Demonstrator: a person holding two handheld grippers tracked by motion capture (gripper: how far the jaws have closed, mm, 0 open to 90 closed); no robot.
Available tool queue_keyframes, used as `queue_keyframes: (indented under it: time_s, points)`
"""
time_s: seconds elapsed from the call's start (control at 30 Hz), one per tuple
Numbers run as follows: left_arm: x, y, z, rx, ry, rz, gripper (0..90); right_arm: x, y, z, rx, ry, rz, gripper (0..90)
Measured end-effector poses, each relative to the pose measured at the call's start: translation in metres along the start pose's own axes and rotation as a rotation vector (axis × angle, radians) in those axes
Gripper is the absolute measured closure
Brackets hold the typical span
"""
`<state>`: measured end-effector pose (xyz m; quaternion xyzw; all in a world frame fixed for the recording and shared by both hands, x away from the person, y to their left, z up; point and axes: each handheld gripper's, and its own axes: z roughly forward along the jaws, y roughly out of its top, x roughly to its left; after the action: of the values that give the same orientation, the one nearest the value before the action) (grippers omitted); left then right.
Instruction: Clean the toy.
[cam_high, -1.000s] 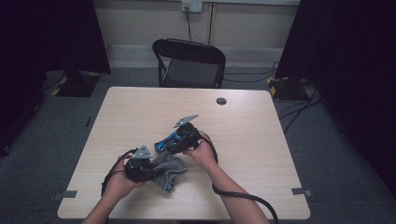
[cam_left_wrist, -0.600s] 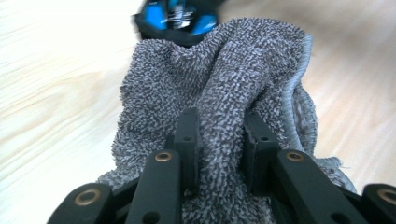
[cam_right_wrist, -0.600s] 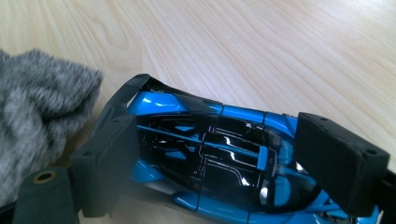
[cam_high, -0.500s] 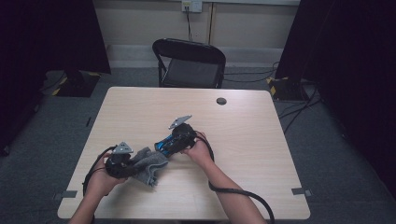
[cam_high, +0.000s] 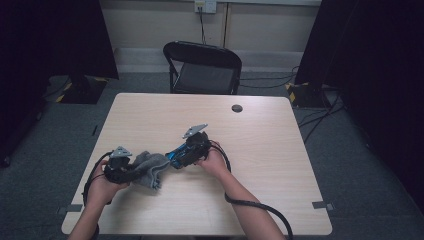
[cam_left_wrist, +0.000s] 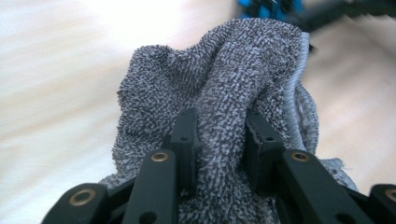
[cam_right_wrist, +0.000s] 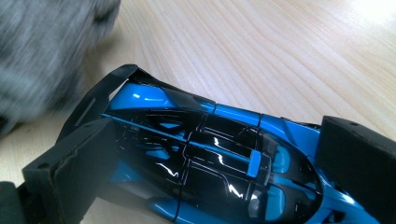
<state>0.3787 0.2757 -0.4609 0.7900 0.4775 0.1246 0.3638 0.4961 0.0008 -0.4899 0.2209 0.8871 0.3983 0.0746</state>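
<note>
Since the earlier frame the left tongs (cam_high: 134, 172) have slid toward the left edge of the tabletop (cam_high: 280, 165), dragging the grey cloth (cam_high: 150, 167) along with them, so the cloth now lies stretched out to the left of the toy car (cam_high: 177, 154) rather than bunched under both hands. The right tongs (cam_high: 181, 156) have stayed almost where they were.

In the left gripper view the two black jaws pinch a thick fold of the cloth (cam_left_wrist: 224, 116) between them; the terry fabric bulges up and out ahead of the left tongs (cam_left_wrist: 219, 135), and their jaws have just eased apart slightly while still clamping the fold. The cloth rests on the tabletop near the front left corner, its right end touching or just beside the car's tail.

In the right gripper view the blue and black toy car (cam_right_wrist: 205, 158) sits between the jaws of the right tongs (cam_right_wrist: 210, 163), one pad on each flank. These jaws have just widened; the pads lie against the car's sides, though how firmly they press I cannot tell. The car lies near the middle of the tabletop, somewhat toward the front edge, with the blurred cloth (cam_right_wrist: 42, 51) just beyond its tail. A small dark round disc (cam_high: 237, 108) sits well apart near the far edge.
</note>
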Motion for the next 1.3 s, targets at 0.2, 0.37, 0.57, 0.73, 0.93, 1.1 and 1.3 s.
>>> queue_keyframes:
  time_s: [0.2, 0.37, 0.57, 0.73, 0.93, 1.1, 1.3]
  points:
    - [0.015, 0.004, 0.017, 0.063, 0.109, -0.026, 68.7, 0.002, 0.002, 0.001, 0.018, -0.002, -0.001, 0.0]
    - [0.008, 0.006, 0.026, 0.085, 0.091, 0.043, 66.8, 0.002, 0.003, 0.0, 0.028, -0.001, 0.0, 0.0]
    - [0.008, 0.008, 0.022, -0.033, 0.078, 0.014, 42.8, 0.002, 0.002, 0.001, 0.018, -0.001, -0.001, 0.0]
    - [0.012, 0.019, 0.019, -0.125, 0.12, -0.048, 40.2, 0.002, 0.002, 0.0, 0.018, -0.001, -0.002, 0.0]
    - [0.01, 0.005, 0.051, -0.029, 0.096, -0.013, 32.4, 0.002, 0.002, 0.0, 0.018, -0.001, -0.001, 0.0]
    - [0.005, 0.006, 0.049, -0.001, 0.059, -0.003, 58.6, 0.002, 0.001, 0.0, 0.013, -0.002, -0.002, 0.0]
    - [-0.009, 0.01, 0.051, 0.043, 0.002, 0.05, 71.6, 0.002, 0.002, 0.0, 0.015, -0.002, 0.001, 0.0]
